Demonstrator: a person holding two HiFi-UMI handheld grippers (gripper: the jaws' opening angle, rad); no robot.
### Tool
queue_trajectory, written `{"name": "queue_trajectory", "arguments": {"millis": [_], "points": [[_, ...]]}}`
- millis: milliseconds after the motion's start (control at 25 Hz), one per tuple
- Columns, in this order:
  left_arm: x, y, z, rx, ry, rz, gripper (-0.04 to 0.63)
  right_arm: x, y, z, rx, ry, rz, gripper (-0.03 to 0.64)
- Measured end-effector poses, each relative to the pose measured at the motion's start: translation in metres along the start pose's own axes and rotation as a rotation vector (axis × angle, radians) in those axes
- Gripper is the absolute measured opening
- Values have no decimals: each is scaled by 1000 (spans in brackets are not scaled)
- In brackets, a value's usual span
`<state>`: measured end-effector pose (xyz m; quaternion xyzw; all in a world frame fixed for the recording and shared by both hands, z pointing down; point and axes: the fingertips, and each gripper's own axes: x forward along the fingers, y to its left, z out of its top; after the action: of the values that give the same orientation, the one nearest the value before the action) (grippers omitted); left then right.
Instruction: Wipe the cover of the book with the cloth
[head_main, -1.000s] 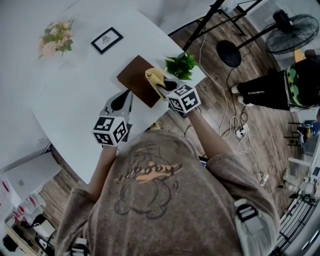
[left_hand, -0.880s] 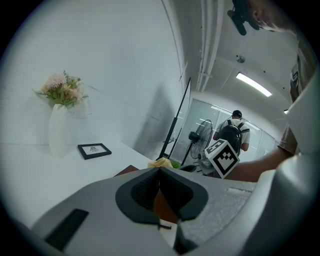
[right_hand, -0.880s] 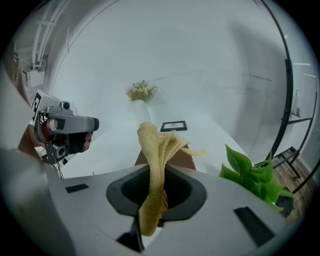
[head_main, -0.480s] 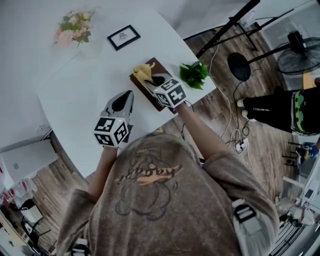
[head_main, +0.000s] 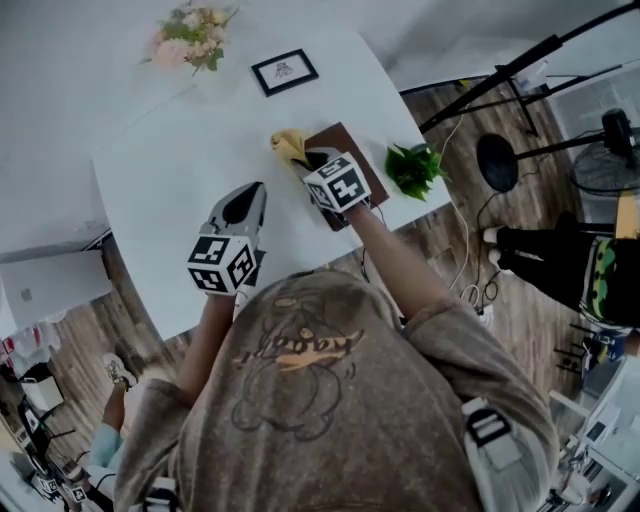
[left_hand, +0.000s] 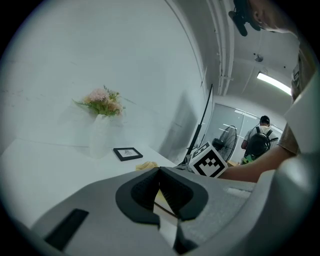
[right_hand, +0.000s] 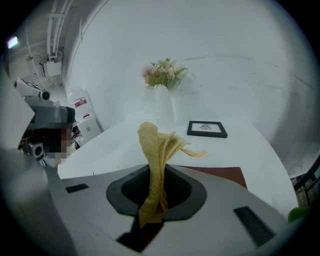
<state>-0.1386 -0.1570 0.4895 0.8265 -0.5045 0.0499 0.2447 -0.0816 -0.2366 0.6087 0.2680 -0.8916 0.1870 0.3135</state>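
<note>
My left gripper (head_main: 252, 195) hovers over the bare desk (head_main: 160, 180), its fingers pressed together on nothing. To its right, my right gripper (head_main: 308, 160) has its fingers clamped on the yellow cloth (head_main: 289, 143), which is bunched at the far-left edge of the brown book (head_main: 362, 165). I judge the wiping to be under way, with the cover's right and near parts likely left to do.

A studio-style workroom is being shown — a black stand (head_main: 510, 75), a pedestal fan (left_hand: 226, 140) and cables (head_main: 468, 288) are being kept on wood flooring (head_main: 450, 232) beside a white table (head_main: 170, 200).
</note>
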Motion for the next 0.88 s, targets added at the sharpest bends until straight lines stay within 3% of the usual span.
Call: {"name": "queue_trajectory", "arguments": {"millis": [240, 880], "points": [[5, 2, 2, -26, -10, 2, 3, 10, -11, -5, 1, 9, 2, 61], [17, -13, -2, -17, 7, -21, 3, -14, -71, -17, 86, -20, -120, 61]]}}
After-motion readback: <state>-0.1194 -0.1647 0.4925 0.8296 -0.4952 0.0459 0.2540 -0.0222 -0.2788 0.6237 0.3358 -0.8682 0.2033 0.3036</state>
